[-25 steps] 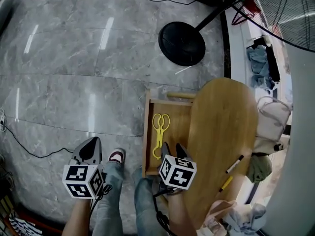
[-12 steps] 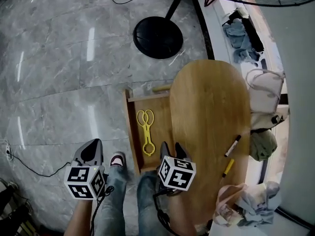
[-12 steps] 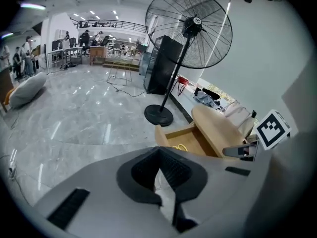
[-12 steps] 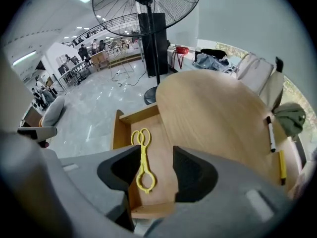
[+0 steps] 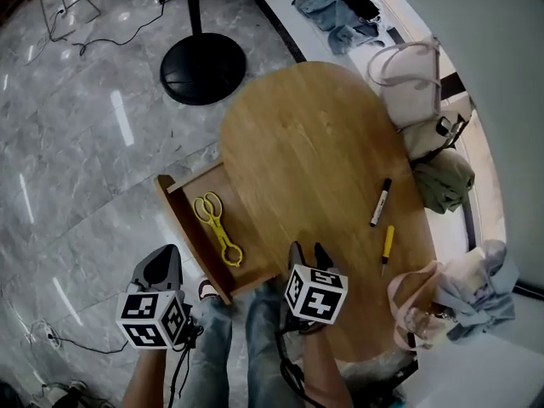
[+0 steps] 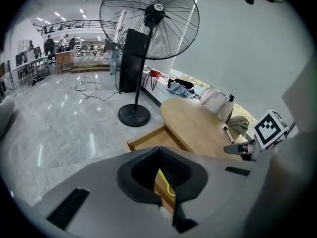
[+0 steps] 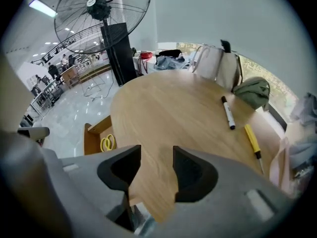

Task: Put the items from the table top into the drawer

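Note:
A black marker [image 5: 380, 202] [image 7: 228, 113] and a yellow pen [image 5: 388, 243] [image 7: 252, 140] lie near the right side of the oval wooden table [image 5: 314, 151]. The wooden drawer [image 5: 174, 215] [image 7: 91, 135] stands pulled out at the table's left, with yellow scissors [image 5: 217, 223] [image 7: 107, 143] inside. My right gripper [image 5: 308, 252] [image 7: 156, 155] hovers open and empty over the table's near edge, left of the pens. My left gripper [image 5: 160, 257] [image 6: 159, 150] is shut and empty, off the table, near the drawer's front corner.
A floor fan's black base [image 5: 202, 68] stands beyond the drawer. A white bag [image 5: 408, 83], a green cloth [image 5: 444, 179] and a pink bag [image 5: 416, 300] crowd the table's right edge. A person's legs and a shoe [image 5: 204, 289] are below the drawer; cables trail on the marble floor.
The head view has swung right, so table and pens now sit nearer the middle and the drawer looks turned. Both grippers keep their places low in the view, holding nothing.

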`<state>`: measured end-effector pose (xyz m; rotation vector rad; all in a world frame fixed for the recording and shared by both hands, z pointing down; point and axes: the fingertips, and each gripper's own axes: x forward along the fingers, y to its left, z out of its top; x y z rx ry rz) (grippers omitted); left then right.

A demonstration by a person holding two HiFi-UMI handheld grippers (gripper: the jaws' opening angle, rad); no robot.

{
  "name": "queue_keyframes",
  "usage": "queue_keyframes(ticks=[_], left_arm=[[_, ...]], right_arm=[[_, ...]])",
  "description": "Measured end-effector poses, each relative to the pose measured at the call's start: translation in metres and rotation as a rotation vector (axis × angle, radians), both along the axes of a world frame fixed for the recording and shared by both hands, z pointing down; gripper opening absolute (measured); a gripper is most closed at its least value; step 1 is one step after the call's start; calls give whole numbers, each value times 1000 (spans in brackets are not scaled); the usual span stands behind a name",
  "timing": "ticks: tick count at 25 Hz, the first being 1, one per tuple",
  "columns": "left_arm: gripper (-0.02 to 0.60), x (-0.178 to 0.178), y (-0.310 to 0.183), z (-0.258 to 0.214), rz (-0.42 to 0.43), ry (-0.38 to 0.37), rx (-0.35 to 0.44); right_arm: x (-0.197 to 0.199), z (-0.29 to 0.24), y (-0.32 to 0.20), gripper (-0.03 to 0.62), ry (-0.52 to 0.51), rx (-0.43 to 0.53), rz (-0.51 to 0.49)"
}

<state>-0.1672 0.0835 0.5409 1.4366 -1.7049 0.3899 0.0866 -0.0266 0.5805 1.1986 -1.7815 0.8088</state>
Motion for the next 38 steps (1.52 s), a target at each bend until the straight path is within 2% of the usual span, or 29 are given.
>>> queue_keyframes(ticks=[9,16,22,27,38], left_arm=[[-5,79,-70,-8,232,6,-2],[-5,134,-118,-14,330,21,1],[-5,162,-147,-8,367,26,-15],[-5,171,-170,5,363,15,-42],[-5,191,-238,12,380,-8,-41]], right_arm=[[94,-6,-7,193,5,-10,228],[144,-2,-19,193,10,-27,318],[171,6,-40,193,14,-39,359],[184,14,-66,193,7,-50,356],[192,28,-130,193,-23,-67,335]])
